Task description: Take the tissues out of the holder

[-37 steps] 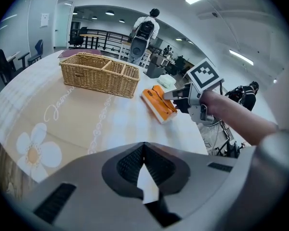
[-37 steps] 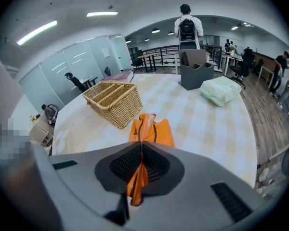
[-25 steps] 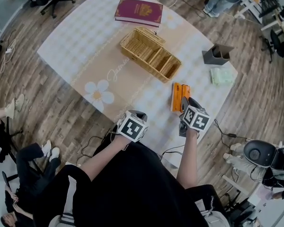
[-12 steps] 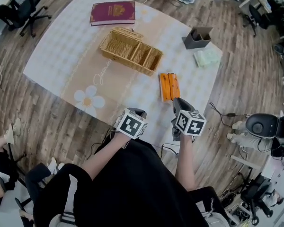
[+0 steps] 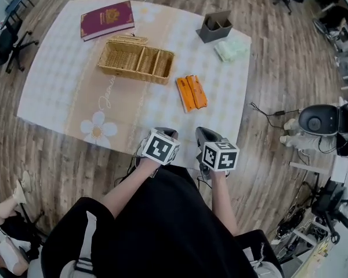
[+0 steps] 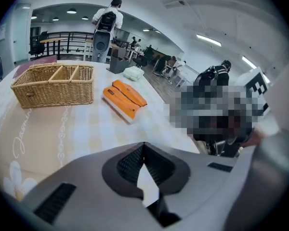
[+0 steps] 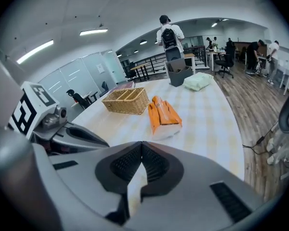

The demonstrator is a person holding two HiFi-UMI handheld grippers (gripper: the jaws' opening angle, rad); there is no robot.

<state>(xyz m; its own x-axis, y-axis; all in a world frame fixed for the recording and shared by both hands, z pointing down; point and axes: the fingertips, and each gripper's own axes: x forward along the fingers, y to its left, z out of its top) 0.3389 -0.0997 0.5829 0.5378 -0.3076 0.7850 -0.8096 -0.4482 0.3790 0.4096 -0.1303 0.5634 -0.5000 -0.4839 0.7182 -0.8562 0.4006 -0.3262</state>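
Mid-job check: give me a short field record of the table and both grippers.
left gripper: jaws shut, empty
right gripper: jaws just closed, shut, empty
orange pack: flat on the cloth, nearest the grippers, untouched
basket: left of the orange pack
grey holder: upright, far right corner
green pack: beside the grey holder, on the cloth
book: far left corner

A big open office, long lights [image 7: 94, 32] on the ceiling, rooms with glass walls [image 7: 82, 78], desks [image 6: 50, 41] and black wheeled chairs [image 7: 225, 61], people [image 7: 168, 32] standing far back, wood floor [image 5: 278, 68] with cables [image 5: 267, 112]
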